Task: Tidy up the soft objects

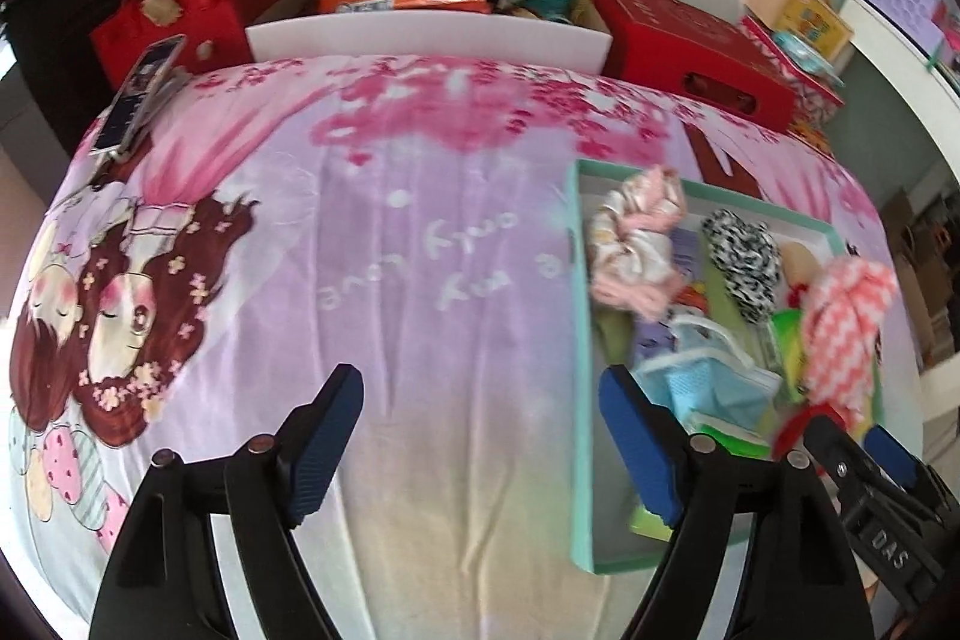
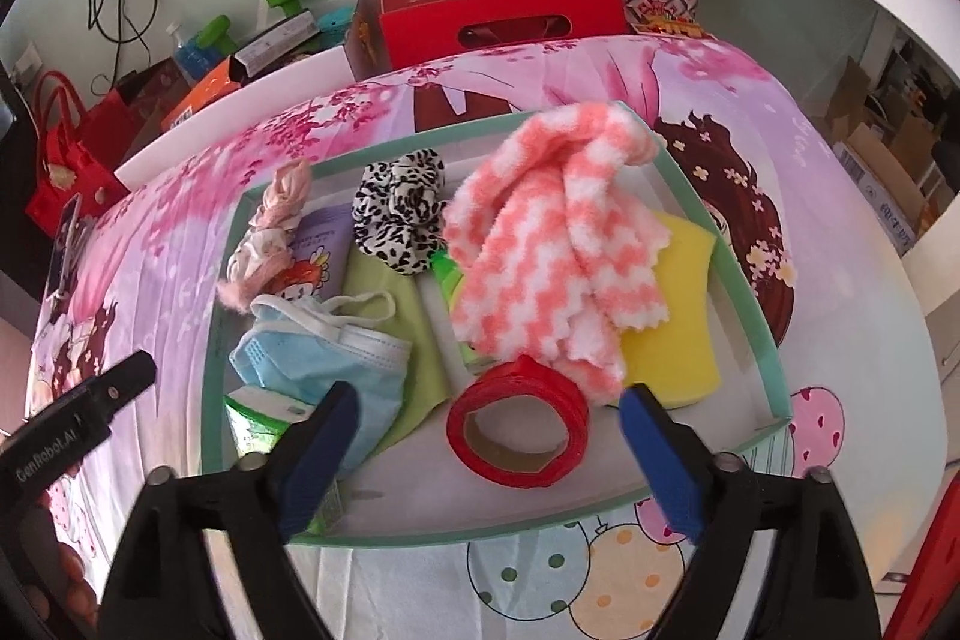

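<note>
Left wrist view: the left gripper [image 1: 480, 448] hangs with jaws wide apart and empty over the bed sheet [image 1: 390, 280], just beside the left edge of the tray [image 1: 579, 340].

Right wrist view: the right gripper [image 2: 489, 460], jaws spread and empty, faces the tray [image 2: 744, 280]. The towel [image 2: 540, 250] drapes from the far right corner toward the middle: light, limp, fluffy, probably best pinched at a thick fold. The mask [image 2: 324, 358] near the left edge looks thin and floppy.

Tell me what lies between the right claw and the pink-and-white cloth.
The red tape roll, lying flat in the tray; the cloth overlaps its far edge. Seen in the right wrist view, right claw open.
</note>
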